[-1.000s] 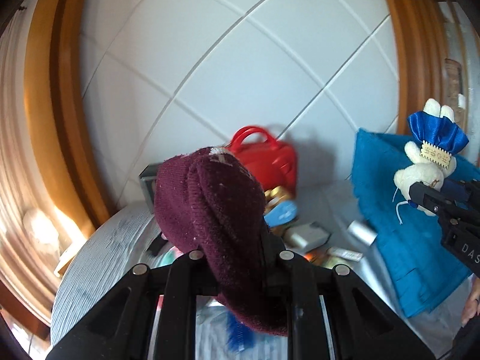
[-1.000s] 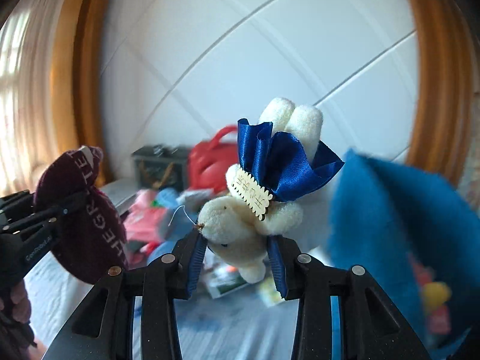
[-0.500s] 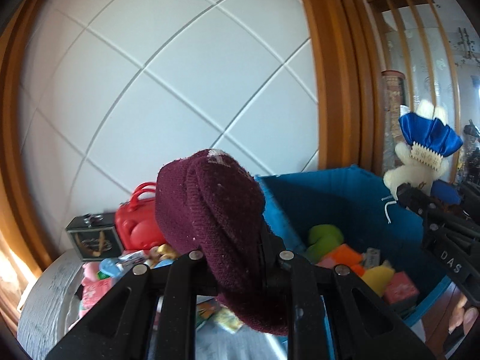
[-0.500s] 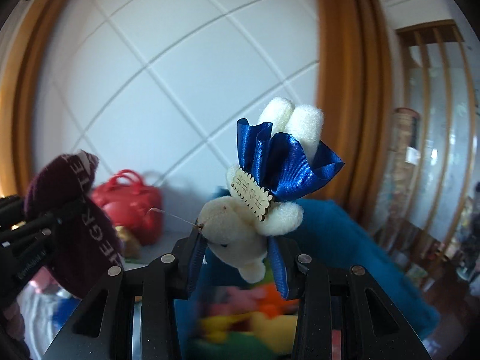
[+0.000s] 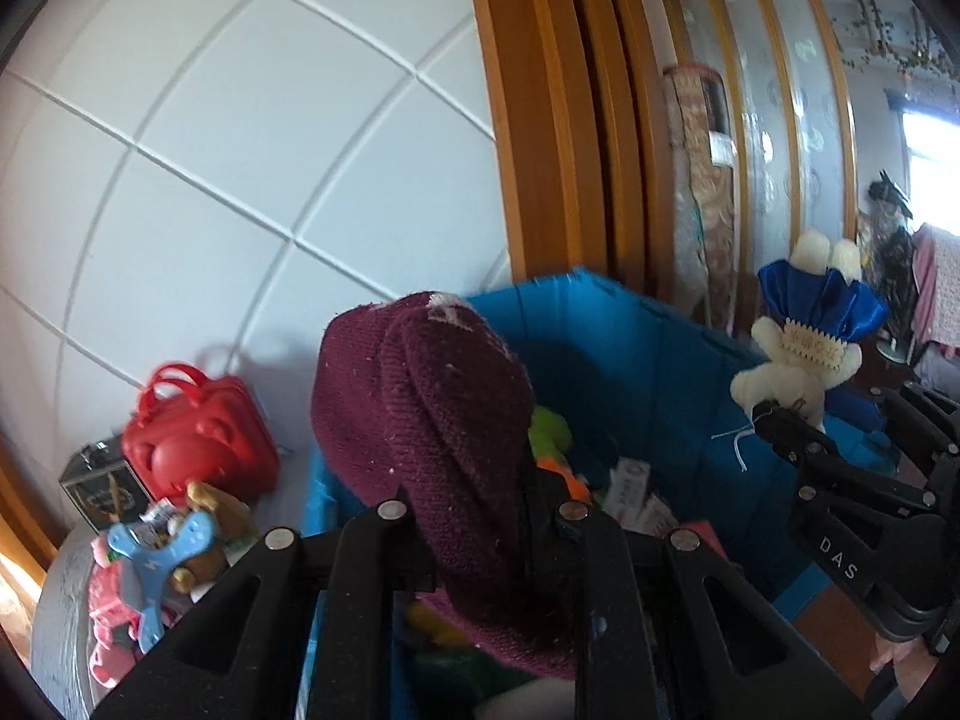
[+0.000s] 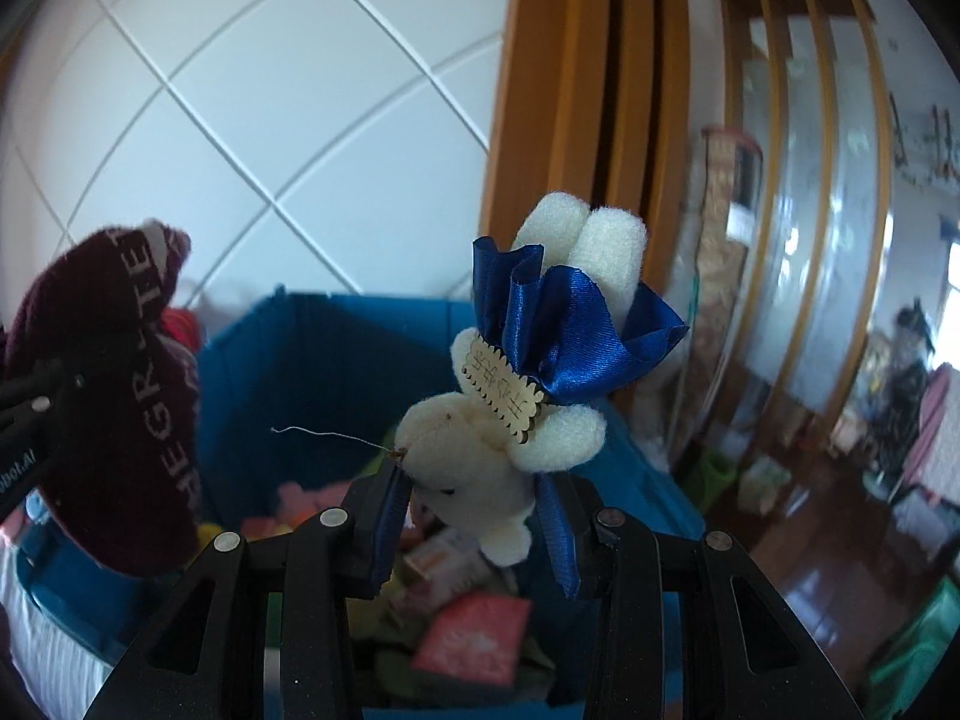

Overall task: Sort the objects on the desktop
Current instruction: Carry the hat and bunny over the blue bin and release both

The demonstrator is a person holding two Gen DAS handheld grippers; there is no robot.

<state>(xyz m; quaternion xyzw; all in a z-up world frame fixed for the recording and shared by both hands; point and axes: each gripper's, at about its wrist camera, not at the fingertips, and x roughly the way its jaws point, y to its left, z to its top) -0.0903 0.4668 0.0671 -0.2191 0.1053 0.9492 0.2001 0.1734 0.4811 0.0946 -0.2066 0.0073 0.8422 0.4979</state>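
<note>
My left gripper (image 5: 480, 516) is shut on a maroon knit hat (image 5: 432, 420), held above the near edge of a blue fabric bin (image 5: 606, 324). The hat also shows at the left of the right wrist view (image 6: 120, 420), with white lettering. My right gripper (image 6: 474, 510) is shut on a cream plush rabbit with a blue satin bow (image 6: 516, 414), held over the bin (image 6: 336, 354). The rabbit shows at the right of the left wrist view (image 5: 798, 354). The bin holds several toys and packets.
A red toy handbag (image 5: 198, 444), a small dark box (image 5: 105, 486), a blue toy (image 5: 162, 558) and pink items lie on the grey table (image 5: 60, 612) left of the bin. White tiled wall and a wooden door frame (image 5: 540, 120) stand behind.
Both grippers have swung right from the cluttered table toward the blue bin, each keeping its hold. The bin's open inside now lies below them.
</note>
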